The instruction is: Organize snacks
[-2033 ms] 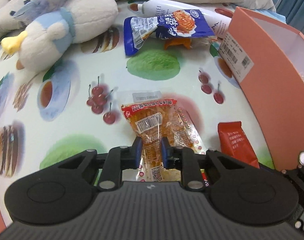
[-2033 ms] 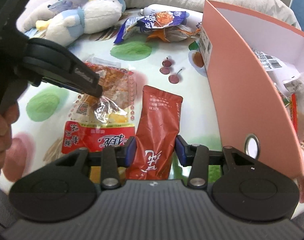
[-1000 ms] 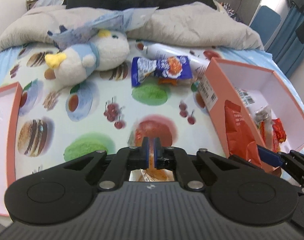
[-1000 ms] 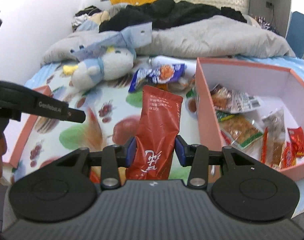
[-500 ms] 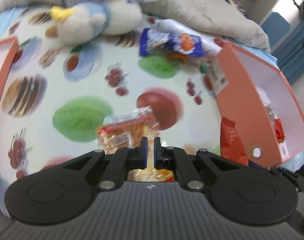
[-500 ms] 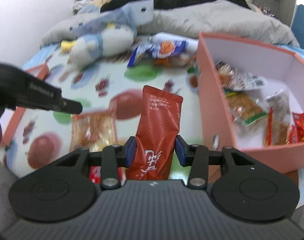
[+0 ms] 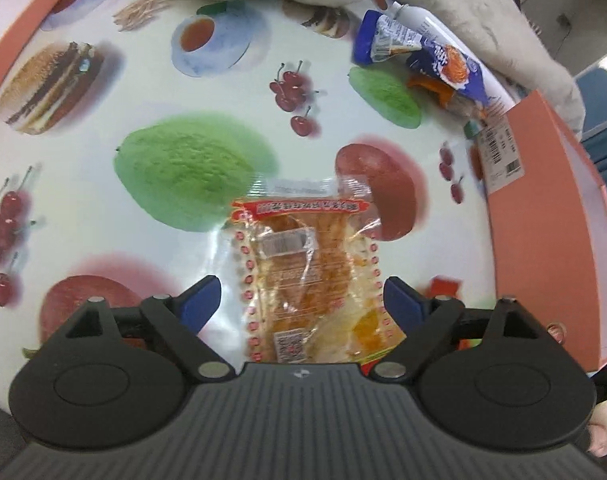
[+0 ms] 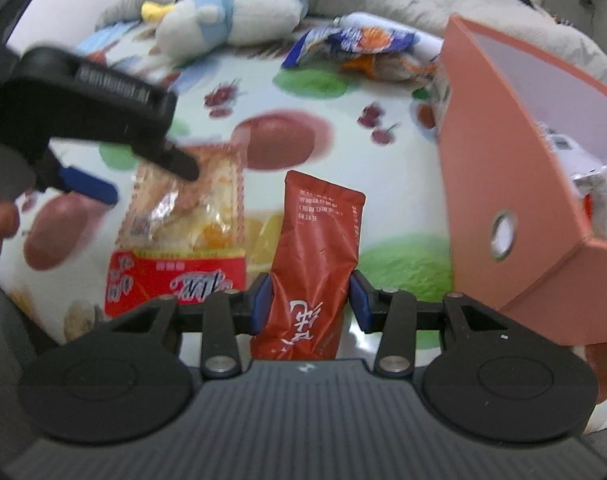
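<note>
the left gripper [image 7: 301, 298] has just been opening and now stands spread, its blue pads clear of the clear snack packet [image 7: 309, 276] lying between them on the fruit-print bed sheet [image 7: 191, 168]. the packet shows orange-brown pieces inside, a red printed band across its top, a border of red dots and a white barcode label. the right gripper [image 8: 309, 300] pinches a dark red foil pouch [image 8: 315, 256] with white lettering, just beside the coral box [image 8: 515, 184]. a red-and-white packet [image 8: 171, 280] lies under the clear one.
</note>
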A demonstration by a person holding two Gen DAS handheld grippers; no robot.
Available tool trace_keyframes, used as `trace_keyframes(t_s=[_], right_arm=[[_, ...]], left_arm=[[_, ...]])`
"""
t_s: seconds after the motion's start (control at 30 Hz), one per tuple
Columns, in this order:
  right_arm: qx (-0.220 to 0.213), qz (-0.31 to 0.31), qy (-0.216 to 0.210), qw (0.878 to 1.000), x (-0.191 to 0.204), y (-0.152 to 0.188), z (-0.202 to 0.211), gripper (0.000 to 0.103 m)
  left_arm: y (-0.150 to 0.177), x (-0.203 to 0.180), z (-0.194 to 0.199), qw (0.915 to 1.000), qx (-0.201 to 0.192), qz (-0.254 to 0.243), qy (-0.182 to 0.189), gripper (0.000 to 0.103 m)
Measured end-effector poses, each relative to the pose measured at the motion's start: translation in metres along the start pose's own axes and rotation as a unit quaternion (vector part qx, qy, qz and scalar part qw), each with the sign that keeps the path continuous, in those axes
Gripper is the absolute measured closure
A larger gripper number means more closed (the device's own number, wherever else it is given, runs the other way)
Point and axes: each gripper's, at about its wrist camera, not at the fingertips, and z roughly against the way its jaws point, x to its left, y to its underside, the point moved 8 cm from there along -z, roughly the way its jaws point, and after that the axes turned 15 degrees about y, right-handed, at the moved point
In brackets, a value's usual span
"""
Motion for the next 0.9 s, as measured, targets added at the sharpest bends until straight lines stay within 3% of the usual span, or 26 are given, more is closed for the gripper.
trace_keyframes(t_s=[0.2,0.4,0.53,0.7,0.9], right_arm=[[-0.001,-0.007,-0.012,1.000,0.002,0.003,-0.002,0.058],[-0.002,-0.011,-0.021,1.000,0.002,0.004,-0.005,0.058],[-0.002,-0.020,-0.025,0.999,0.002,0.005,-0.005,0.058],[-0.002,-0.022,-0.028,0.999,0.000,0.004,-0.007,0.058],[-0.002,-0.024,-0.029,0.999,0.000,0.005,-0.008,0.058]], left_arm=[[-0.002,-0.006,-0.009,0.9975,0.006,0.043,0.056,0.012],[0.004,-0.014,-0.013,0.9888,0.014,0.090,0.118,0.012],[0.013,-0.022,-0.016,0.9741,0.028,0.130,0.183,0.012],[0.019,-0.027,-0.020,0.9824,0.030,0.101,0.154,0.015],[0.022,-0.035,-0.021,0.9956,0.046,0.016,0.080,0.043]])
